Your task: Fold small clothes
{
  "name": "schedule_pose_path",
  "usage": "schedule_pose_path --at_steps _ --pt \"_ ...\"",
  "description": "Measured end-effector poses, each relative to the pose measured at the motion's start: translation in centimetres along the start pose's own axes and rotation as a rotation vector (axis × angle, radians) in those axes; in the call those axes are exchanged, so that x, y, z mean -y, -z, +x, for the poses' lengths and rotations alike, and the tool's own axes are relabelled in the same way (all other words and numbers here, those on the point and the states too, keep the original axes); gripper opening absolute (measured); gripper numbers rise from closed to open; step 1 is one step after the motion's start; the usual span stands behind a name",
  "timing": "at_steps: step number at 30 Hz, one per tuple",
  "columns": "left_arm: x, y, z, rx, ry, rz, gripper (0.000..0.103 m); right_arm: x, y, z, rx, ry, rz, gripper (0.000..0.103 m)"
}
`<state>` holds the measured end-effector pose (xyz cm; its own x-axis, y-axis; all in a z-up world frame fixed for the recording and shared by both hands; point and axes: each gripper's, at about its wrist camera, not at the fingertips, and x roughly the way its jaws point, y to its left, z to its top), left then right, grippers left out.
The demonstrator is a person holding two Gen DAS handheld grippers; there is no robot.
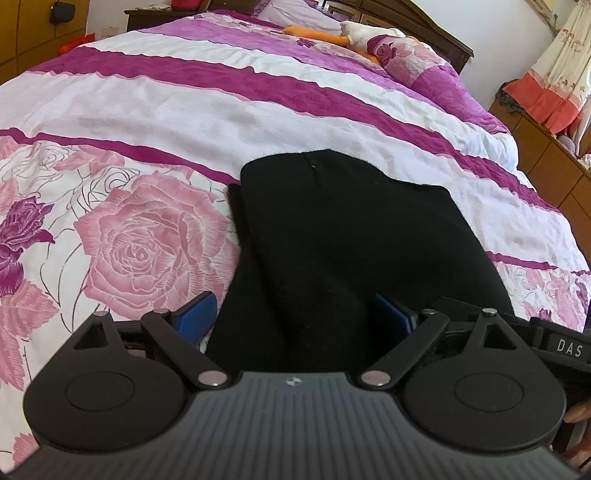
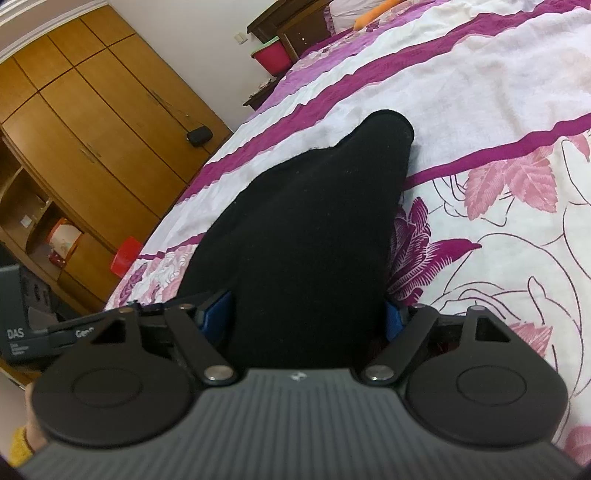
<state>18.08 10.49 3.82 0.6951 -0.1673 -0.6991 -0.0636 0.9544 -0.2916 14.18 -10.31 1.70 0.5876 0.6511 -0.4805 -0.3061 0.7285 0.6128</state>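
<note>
A black garment (image 1: pixel 332 240) lies on a bed with a pink and purple rose cover (image 1: pixel 166 110). Its far end looks folded into a rounded edge with a seam down the middle. My left gripper (image 1: pixel 295 314) is open wide over the garment's near end, blue pads (image 1: pixel 197 314) on either side of the cloth. In the right wrist view the garment (image 2: pixel 306 221) narrows to a rounded tip far away on the cover (image 2: pixel 480 110). My right gripper (image 2: pixel 304 315) is also open, and the cloth fills the gap between its blue pads (image 2: pixel 218 314). The near edge of the cloth is hidden behind both gripper bodies.
A white and orange stuffed toy (image 1: pixel 354 33) and a pillow (image 1: pixel 406 55) lie at the head of the bed. A wooden wardrobe (image 2: pixel 92 129) stands beside the bed, a red bin (image 2: pixel 273 55) near the headboard. A wooden dresser (image 1: pixel 546 155) flanks the other side.
</note>
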Motion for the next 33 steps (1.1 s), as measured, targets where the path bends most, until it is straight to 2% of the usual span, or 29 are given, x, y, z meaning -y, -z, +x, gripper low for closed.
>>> schedule_pose_path --at_steps 4,5,9,15,17,25,30,33 --pt "0.1 0.1 0.1 0.002 0.017 0.001 0.090 0.0 0.0 0.1 0.002 -0.004 -0.001 0.080" --pt "0.0 0.1 0.1 0.002 0.032 -0.001 0.084 0.0 0.0 0.1 0.003 -0.006 -0.001 0.079" --pt "-0.1 0.2 0.2 -0.015 0.109 -0.040 0.063 0.1 0.0 0.1 0.005 -0.010 0.008 0.064" --pt "0.4 0.3 -0.4 0.005 0.148 -0.018 0.041 0.1 -0.2 -0.4 0.009 -0.028 0.012 0.049" --pt "0.4 0.4 -1.0 0.014 0.166 -0.029 0.037 -0.1 -0.6 -0.9 0.010 -0.046 0.034 0.047" --pt "3.1 1.4 -4.3 -0.007 0.253 -0.074 0.036 -1.0 -1.7 -5.9 0.001 -0.092 0.090 0.046" --pt "7.0 4.0 -6.4 -0.036 0.314 -0.070 0.036 -0.2 -1.2 -11.2 -0.011 -0.063 0.106 0.046" --pt "9.6 6.0 -7.1 -0.045 0.322 -0.006 0.036 0.7 0.0 -14.3 -0.010 -0.022 0.102 0.046"
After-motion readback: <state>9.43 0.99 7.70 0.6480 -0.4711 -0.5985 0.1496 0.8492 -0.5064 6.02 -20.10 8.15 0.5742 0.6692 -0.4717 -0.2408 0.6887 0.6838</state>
